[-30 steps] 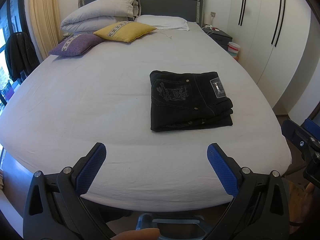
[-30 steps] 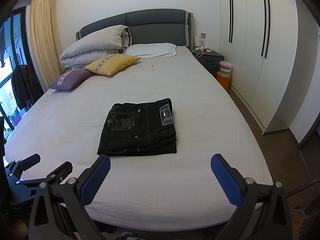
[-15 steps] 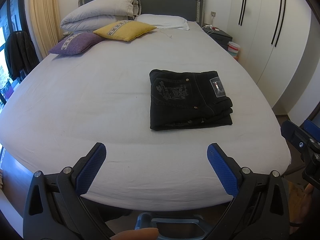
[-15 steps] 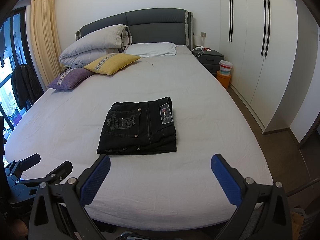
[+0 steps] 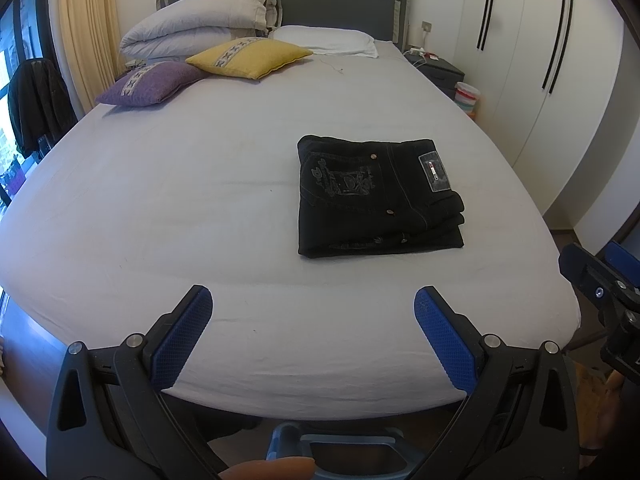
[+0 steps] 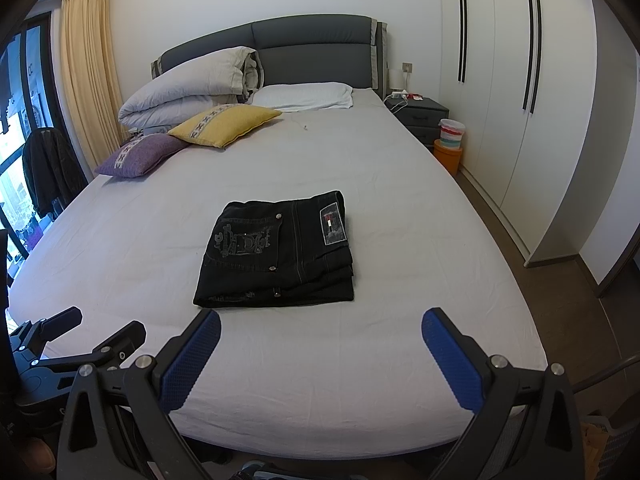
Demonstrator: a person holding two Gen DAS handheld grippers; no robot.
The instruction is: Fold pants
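A: Where are the black denim pants (image 5: 376, 196)?

B: Folded into a compact rectangle on the pale grey bedsheet (image 5: 180, 208), toward the foot of the bed and a little to its right side, back pocket and label patch facing up. From the right wrist view the same bundle (image 6: 280, 248) lies flat, with its layered edges toward the camera.

A: And the tools?

B: The left gripper (image 5: 312, 312) hovers at the foot edge, blue-padded fingers spread wide, holding nothing. The right gripper (image 6: 320, 334) is likewise spread and empty, near the pants but apart from them.

A: Anything else on the bed?

B: A yellow cushion (image 5: 250, 56) and a purple cushion (image 5: 152, 84) near the dark grey padded headboard (image 6: 304, 52).
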